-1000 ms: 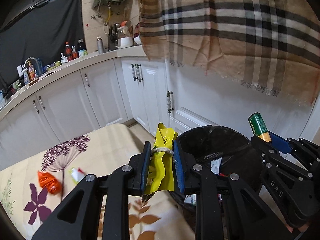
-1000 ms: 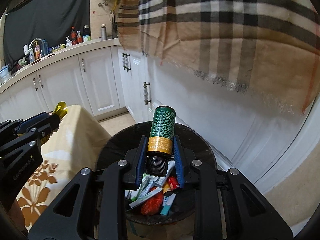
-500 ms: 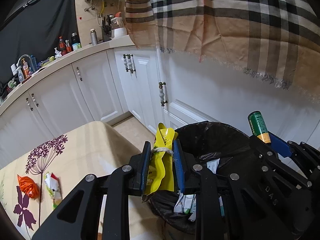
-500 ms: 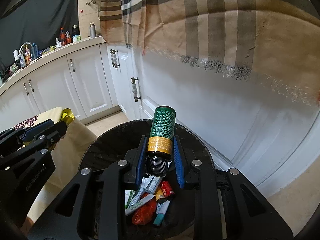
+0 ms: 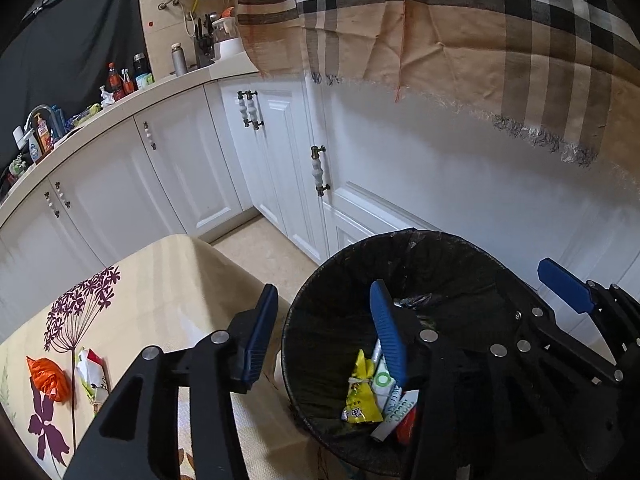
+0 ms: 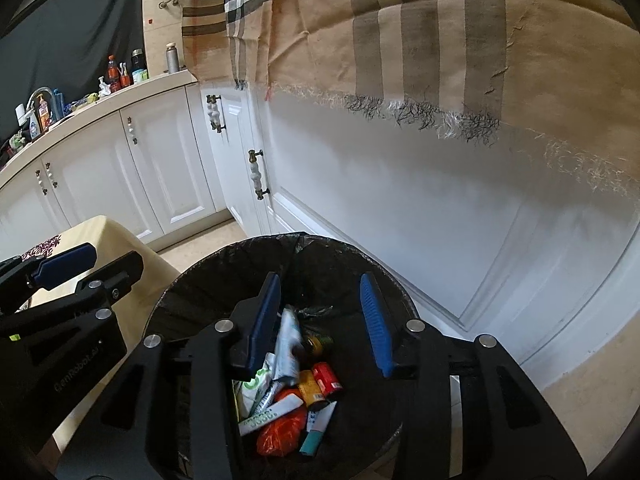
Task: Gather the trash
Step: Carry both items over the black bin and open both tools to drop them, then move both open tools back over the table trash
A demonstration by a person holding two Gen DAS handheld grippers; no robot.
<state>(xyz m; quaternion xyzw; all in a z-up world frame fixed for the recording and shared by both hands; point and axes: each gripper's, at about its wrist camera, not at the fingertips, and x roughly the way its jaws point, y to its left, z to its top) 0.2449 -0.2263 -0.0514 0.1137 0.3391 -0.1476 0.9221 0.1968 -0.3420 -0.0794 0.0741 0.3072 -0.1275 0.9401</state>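
With both hand-held grippers, left and right, spread and empty over the bin, the drop looks done; next, the orange wrapper and crumpled wrapper at lower left on the desk need pinching.

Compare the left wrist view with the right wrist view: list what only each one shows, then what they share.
Only the left wrist view shows the orange wrapper and a crumpled white wrapper left on the tablecloth, plus the yellow packet lying in the bin.

Only the right wrist view shows the green bottle, a red can and an orange bag in the bin.

Both show the black-lined bin, the white cabinets, the plaid cloth, and the left tongs and right tongs, both open and empty.
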